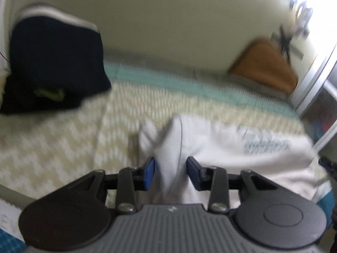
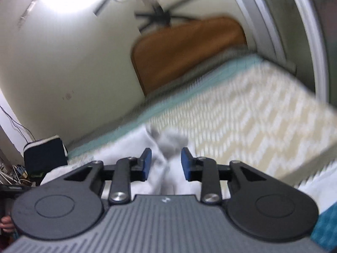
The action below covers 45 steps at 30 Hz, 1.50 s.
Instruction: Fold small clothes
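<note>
At the near edge of the cream zigzag-patterned bed cover [image 1: 63,143] lies the small white printed cotton garment [image 1: 242,147], bunched, with no neat fold showing, so most of the folding looks undone. The left gripper [image 1: 171,172] stands narrowly apart around a raised ridge of it; whether the blue pads press is unclear. The right gripper [image 2: 166,163] straddles another fold likewise. A folded navy garment [image 1: 56,63] sits at the far edge.
</note>
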{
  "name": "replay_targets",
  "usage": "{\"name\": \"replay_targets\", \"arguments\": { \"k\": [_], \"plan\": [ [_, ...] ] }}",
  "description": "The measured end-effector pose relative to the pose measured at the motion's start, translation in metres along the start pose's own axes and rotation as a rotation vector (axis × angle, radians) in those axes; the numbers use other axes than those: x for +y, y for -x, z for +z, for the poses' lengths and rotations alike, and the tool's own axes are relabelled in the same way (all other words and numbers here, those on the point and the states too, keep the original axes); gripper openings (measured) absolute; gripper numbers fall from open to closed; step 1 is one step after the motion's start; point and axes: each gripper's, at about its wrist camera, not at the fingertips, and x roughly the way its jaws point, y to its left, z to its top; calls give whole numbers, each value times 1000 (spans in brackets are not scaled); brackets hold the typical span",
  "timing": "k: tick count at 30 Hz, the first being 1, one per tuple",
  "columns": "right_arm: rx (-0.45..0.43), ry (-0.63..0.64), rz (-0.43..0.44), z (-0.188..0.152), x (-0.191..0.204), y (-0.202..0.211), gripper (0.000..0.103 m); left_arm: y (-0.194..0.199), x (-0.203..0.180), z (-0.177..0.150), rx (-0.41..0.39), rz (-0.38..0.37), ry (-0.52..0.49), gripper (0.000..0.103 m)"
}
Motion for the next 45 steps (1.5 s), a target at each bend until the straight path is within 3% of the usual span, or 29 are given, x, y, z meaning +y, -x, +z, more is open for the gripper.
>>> {"name": "replay_targets", "arguments": {
  "k": [2,4,6,9,11,13,14,16,19,21,24,26,27,30,32,35,38,40,43,45],
  "plan": [
    [-14,59,39,8,16,-1,34,15,-5,8,-90,-2,10,31],
    [-1,134,86,7,41,-17,34,18,-19,14,-136,-53,-22,31],
    [47,201,142,1,64,-40,32,9,-34,16,-135,-81,-63,31],
    [115,270,115,-8,77,-76,31,-21,-50,12,-85,-103,-119,31],
    [148,233,46,-8,59,-95,22,-51,-51,9,-25,-65,-127,30],
    [172,168,-34,-3,35,-111,0,-77,-41,9,19,-22,-121,14],
    [173,123,-38,-2,22,-115,0,-92,-36,9,45,-2,-107,9],
    [170,-9,18,-2,1,-114,0,-103,-27,8,13,-11,-103,6],
    [162,19,9,-7,7,-108,0,-102,-24,11,29,-9,-97,6],
    [155,46,-1,-7,11,-97,3,-101,-30,12,48,21,-139,6],
    [93,16,12,0,6,-66,23,-82,-36,15,33,-15,-116,16],
    [44,-27,-12,3,-3,-48,55,-63,-43,17,-17,-90,-93,17],
    [37,-55,-24,4,-9,-40,59,-57,-50,19,-32,-147,-88,17],
    [69,-174,-30,1,-34,-27,60,-61,-76,22,-11,-293,-113,17],
    [105,-253,-32,-4,-45,-26,61,-71,-96,17,19,-344,-159,17],
    [148,-315,-19,-13,-47,-28,61,-96,-118,5,92,-365,-206,17],
    [161,-300,-16,-15,-42,-32,62,-117,-125,-10,183,-367,-212,17],
    [167,-295,-7,-15,-39,-32,62,-125,-125,-21,169,-339,-247,9],
    [210,-311,55,-18,-33,-46,62,-125,-121,-23,163,-334,-237,9],
    [244,-279,63,-19,-21,-54,48,-127,-120,-21,167,-331,-228,6]
  ]
}}
